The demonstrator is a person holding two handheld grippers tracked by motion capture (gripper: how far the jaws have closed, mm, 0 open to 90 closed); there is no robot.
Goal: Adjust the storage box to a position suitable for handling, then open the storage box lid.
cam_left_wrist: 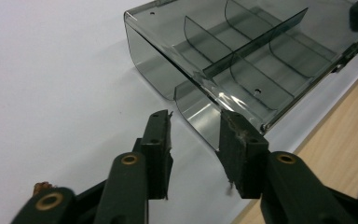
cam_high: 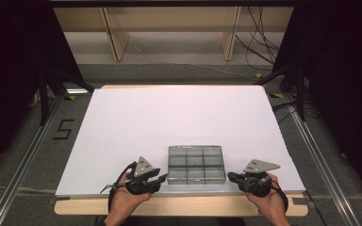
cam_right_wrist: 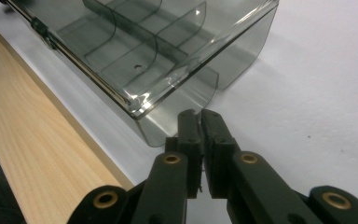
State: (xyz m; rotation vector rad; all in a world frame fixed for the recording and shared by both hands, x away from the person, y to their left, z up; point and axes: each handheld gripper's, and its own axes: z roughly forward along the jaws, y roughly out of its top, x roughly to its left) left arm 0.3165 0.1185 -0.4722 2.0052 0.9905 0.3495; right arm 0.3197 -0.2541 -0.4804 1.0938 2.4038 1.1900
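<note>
Approach is judged in hand: box (cam_high: 196, 164) lies between left gripper (cam_left_wrist: 193, 126), spread at its corner, and right gripper (cam_right_wrist: 201, 122), pressed together; gripping its ends is called for next

In the left gripper view, the smoky clear plastic compartment box (cam_left_wrist: 242, 60) runs off the top and right edges ahead of the left gripper (cam_left_wrist: 195, 135), so its far corners are cut away. The right jaw covers a piece of the box's near corner; whether it touches there cannot be told.

In the right gripper view, the box (cam_right_wrist: 154, 51) is cropped by the top edge beyond the right gripper (cam_right_wrist: 199, 128), and whether the jaw tips meet the curved wall is unclear.

In the high view, both forearms are cut off by the bottom edge, and the box's compartments (cam_high: 196, 162) are too small to read for contents.
</note>
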